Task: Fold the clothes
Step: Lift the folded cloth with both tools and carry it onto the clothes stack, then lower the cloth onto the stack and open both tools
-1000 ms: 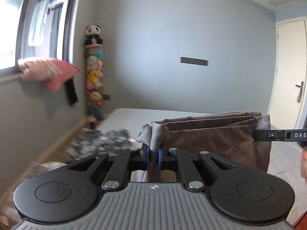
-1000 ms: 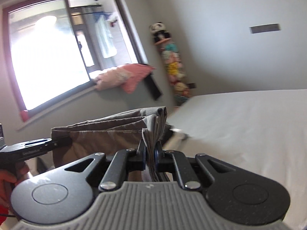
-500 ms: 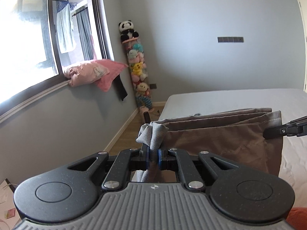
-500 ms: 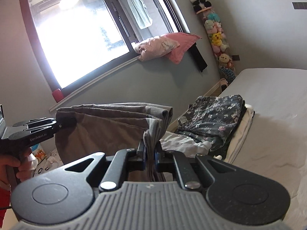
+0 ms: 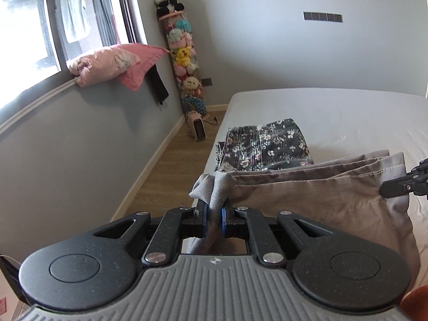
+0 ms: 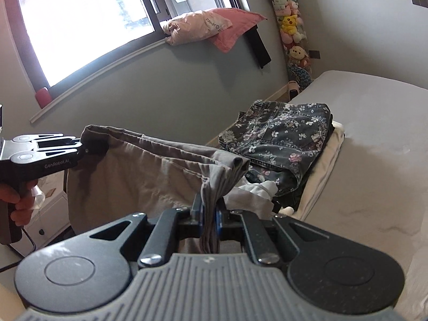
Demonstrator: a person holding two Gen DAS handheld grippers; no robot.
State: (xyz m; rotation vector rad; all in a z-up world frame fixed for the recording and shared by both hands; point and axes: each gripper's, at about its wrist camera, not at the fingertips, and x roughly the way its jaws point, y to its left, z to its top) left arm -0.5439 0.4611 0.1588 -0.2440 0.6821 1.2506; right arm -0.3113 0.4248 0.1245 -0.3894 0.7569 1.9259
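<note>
A folded grey-brown garment (image 5: 321, 195) hangs stretched in the air between my two grippers, above the near left corner of the bed. My left gripper (image 5: 213, 215) is shut on its bunched left corner. My right gripper (image 6: 208, 215) is shut on its other corner; the garment (image 6: 139, 171) runs from there to the left gripper (image 6: 88, 147) at the far left of the right wrist view. The right gripper's tip (image 5: 388, 190) shows at the right edge of the left wrist view.
A folded dark floral garment (image 6: 283, 136) tops a pile with white cloth (image 6: 251, 195) at the left edge of the grey bed (image 5: 334, 112). A pink heater (image 5: 199, 128) stands on the wooden floor. A pink pillow (image 5: 107, 64) lies on the windowsill; a plush-toy column (image 5: 184, 53) stands in the corner.
Both grippers have swung left and tilted down with the garment held taut; the floral pile and the floor beside the bed have come into view. Both grips are unchanged.
</note>
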